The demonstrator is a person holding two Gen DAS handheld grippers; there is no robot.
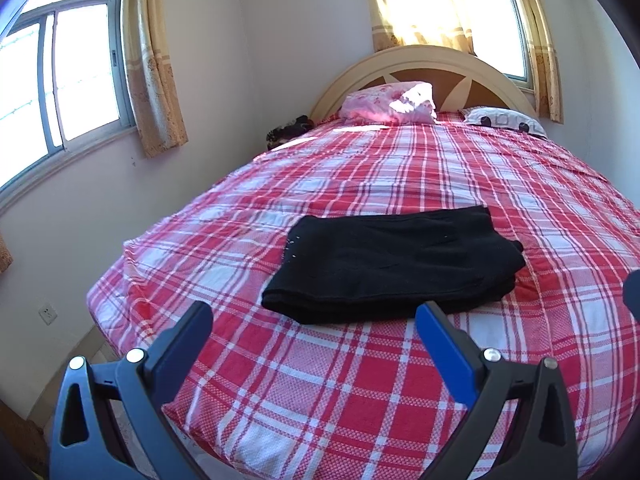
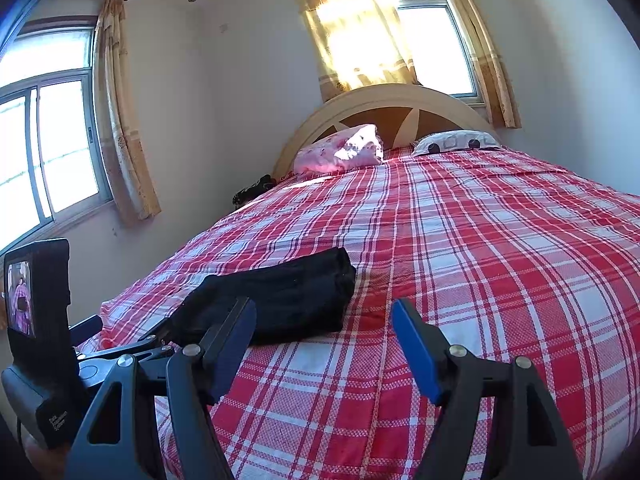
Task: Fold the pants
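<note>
Pants (image 1: 394, 266): black, already folded into a thick flat bundle, laid on the plaid sheet just ahead of the left jaws and not touched by either finger. In the right wrist view the same bundle (image 2: 280, 300) is seen ahead and left of the jaws, partly hidden behind the left-hand finger.

Left gripper (image 1: 314, 328): jaws spread wide, nothing held between them, only plaid sheet seen in the gap. Blue pads are turned inward.

Right gripper (image 2: 324, 334): jaws also kept wide apart, nothing gripped, bare sheet between the fingers.

Bed sheet (image 1: 440, 168): red and white plaid, spread pretty smooth under and beyond both sets of jaws.

Pillows: a pink one (image 1: 390, 102) and a white one with dark shapes (image 1: 506, 120) are propped far ahead of the jaws, against the arched headboard (image 1: 420, 60).

Windows: one (image 1: 60, 80) is seen off to the left of the jaws, another (image 1: 492, 20) behind the headboard, both hung with yellowish curtains (image 1: 154, 72).

Other gripper's body: a dark block with a small lit screen (image 2: 20, 300) is caught at the left edge of the right wrist view.
</note>
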